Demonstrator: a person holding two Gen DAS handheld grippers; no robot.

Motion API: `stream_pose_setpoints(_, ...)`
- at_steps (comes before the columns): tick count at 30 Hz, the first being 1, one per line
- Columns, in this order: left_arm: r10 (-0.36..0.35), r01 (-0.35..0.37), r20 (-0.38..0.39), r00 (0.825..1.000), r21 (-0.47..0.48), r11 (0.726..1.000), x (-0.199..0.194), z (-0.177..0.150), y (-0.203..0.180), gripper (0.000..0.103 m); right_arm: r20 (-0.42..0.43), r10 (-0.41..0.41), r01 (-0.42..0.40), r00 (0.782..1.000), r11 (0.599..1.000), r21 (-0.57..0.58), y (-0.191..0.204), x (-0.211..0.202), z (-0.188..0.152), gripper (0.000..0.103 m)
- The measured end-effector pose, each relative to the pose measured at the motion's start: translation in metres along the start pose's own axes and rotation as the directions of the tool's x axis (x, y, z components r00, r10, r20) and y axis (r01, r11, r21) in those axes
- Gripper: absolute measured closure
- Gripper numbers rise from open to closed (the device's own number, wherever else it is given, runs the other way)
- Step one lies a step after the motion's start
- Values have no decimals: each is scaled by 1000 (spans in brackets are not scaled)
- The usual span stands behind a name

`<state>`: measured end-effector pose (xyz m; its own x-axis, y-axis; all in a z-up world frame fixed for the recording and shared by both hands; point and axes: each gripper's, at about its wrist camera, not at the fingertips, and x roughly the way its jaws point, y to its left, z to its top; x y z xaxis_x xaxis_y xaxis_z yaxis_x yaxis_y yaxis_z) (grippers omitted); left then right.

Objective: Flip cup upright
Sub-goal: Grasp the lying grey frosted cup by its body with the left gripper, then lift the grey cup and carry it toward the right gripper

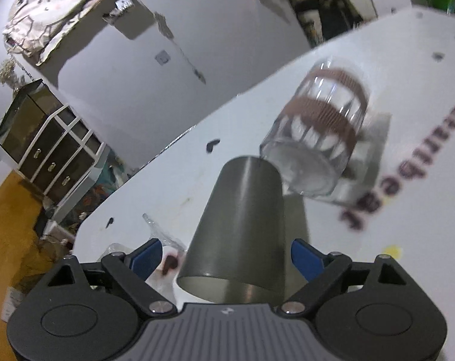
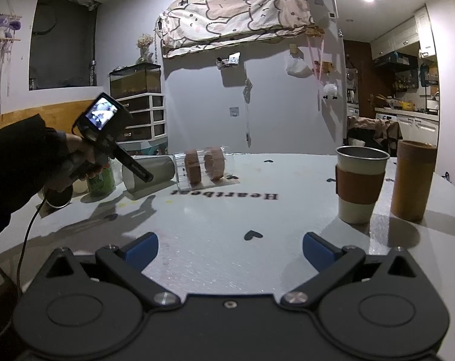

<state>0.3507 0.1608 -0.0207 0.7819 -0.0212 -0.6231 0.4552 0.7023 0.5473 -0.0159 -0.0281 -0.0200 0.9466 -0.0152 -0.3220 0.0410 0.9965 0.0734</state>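
Observation:
A grey metal cup (image 1: 239, 228) lies on its side on the white table (image 1: 173, 180), its open mouth toward my left gripper (image 1: 227, 255). The blue pads stand apart on either side of the cup near its mouth, not pressing it; the gripper is open. In the right wrist view the same cup (image 2: 151, 173) lies at the far left, with the left gripper's body (image 2: 113, 138) held over it. A clear glass with two brown bands (image 1: 320, 138) lies on its side right behind the cup. My right gripper (image 2: 229, 251) is open and empty above the near table.
An upright steel cup with a brown sleeve (image 2: 359, 183) and a tall brown cylinder (image 2: 412, 180) stand at the right. A green can (image 2: 99, 183) stands behind the left hand. The table (image 2: 227, 225) has "Heartbeat" printed on it. Clear plastic scraps (image 1: 161, 234) lie near the left pad.

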Motion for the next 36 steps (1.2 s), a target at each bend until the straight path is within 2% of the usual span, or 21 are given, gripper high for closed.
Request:
stream_pose_setpoints(1, 8, -8, -16, 1000, -1, 1000, 4, 2, 1, 13, 0, -1, 1, 1000, 1000, 3, -2, 0, -1, 0)
stream_pose_setpoints(3, 2, -3, -41, 999, -22, 1000, 6, 2, 5, 24, 2, -1, 1, 1000, 1000, 12, -4, 0, -2, 0)
stream_pose_setpoints(8, 12, -11, -41, 999, 9, 1000, -6, -3, -2, 25, 5, 0, 0, 1000, 999, 32, -10, -2, -5, 0)
stream_pose_setpoints(11, -27, 27, -10, 1000, 42, 999, -30, -15, -15, 25, 15, 4, -5, 1000, 999, 38, -12, -4, -5, 0)
stream_pose_setpoints(16, -76, 65, 61, 995, 175, 983, -92, -39, -55, 25, 22, 2, -3, 1000, 999, 52, -15, -5, -4, 0)
stream_pose_setpoints(20, -137, 95, 131, 982, 284, 954, -148, -57, -93, 25, 20, 7, -8, 1000, 998, 58, -15, -5, -4, 0)
stream_pose_setpoints(24, -195, 107, 184, 964, 404, 909, -200, -81, -126, 25, 8, 13, -14, 1000, 998, 67, -14, -2, -2, 0)
stream_pose_setpoints(28, -253, 134, 208, 945, 460, 878, -226, -99, -139, 25, -22, 42, -39, 999, 995, 95, -13, 10, 3, 0)
stream_pose_setpoints(33, -269, 141, 228, 936, 458, 878, -231, -106, -142, 25, -92, 100, -87, 991, 986, 140, -8, 46, 20, 0)
stream_pose_setpoints(36, -270, 147, 241, 932, 431, 890, -229, -107, -141, 23, -126, 116, -104, 985, 990, 100, 4, 72, 34, 0)
